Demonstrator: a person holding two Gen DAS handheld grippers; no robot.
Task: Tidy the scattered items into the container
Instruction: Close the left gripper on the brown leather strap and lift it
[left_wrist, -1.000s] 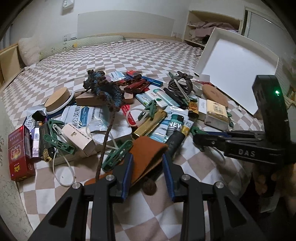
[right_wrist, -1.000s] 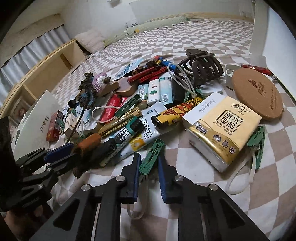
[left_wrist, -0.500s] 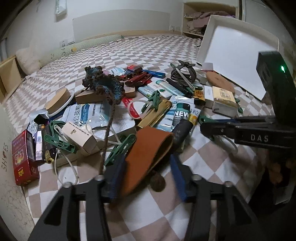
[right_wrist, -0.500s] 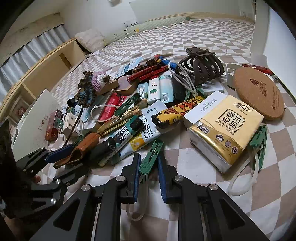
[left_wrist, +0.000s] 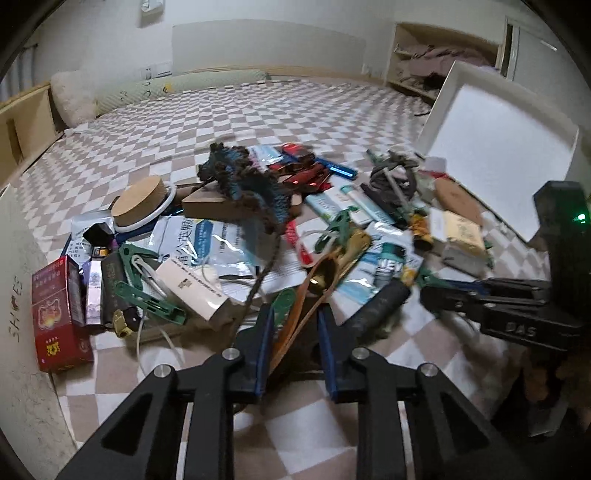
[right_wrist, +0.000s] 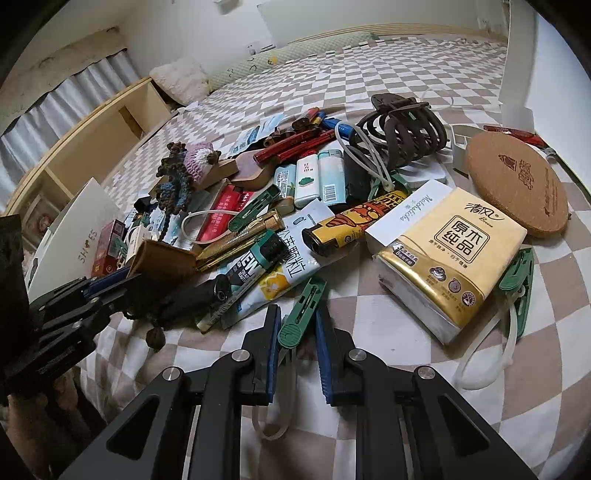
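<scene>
Scattered small items lie heaped on a checked bedcover. My left gripper (left_wrist: 293, 314) has a brown leather pouch (left_wrist: 295, 325) standing on edge between its blue pads, and the jaws are closing on it. The right wrist view shows that pouch (right_wrist: 162, 258) tilted up at the left gripper (right_wrist: 123, 275). My right gripper (right_wrist: 297, 314) is shut on a green clothes clip (right_wrist: 310, 291) with a white loop hanging under it, low over the cover; it also shows in the left wrist view (left_wrist: 424, 295). A white open box (left_wrist: 498, 147) leans at the right of the heap.
A yellow tissue pack (right_wrist: 454, 251), a cork coaster (right_wrist: 517, 177), a dark hair claw (right_wrist: 399, 125) and lighters (right_wrist: 306, 177) lie ahead of the right gripper. A crocheted piece (left_wrist: 243, 181), a red carton (left_wrist: 55, 314) and a white shoe box (right_wrist: 74, 229) lie leftward.
The left gripper has pushed forward around the leather pouch, its jaws widened and then narrowed, and the pouch turned from lying flat to standing on edge. The right gripper has not moved.
</scene>
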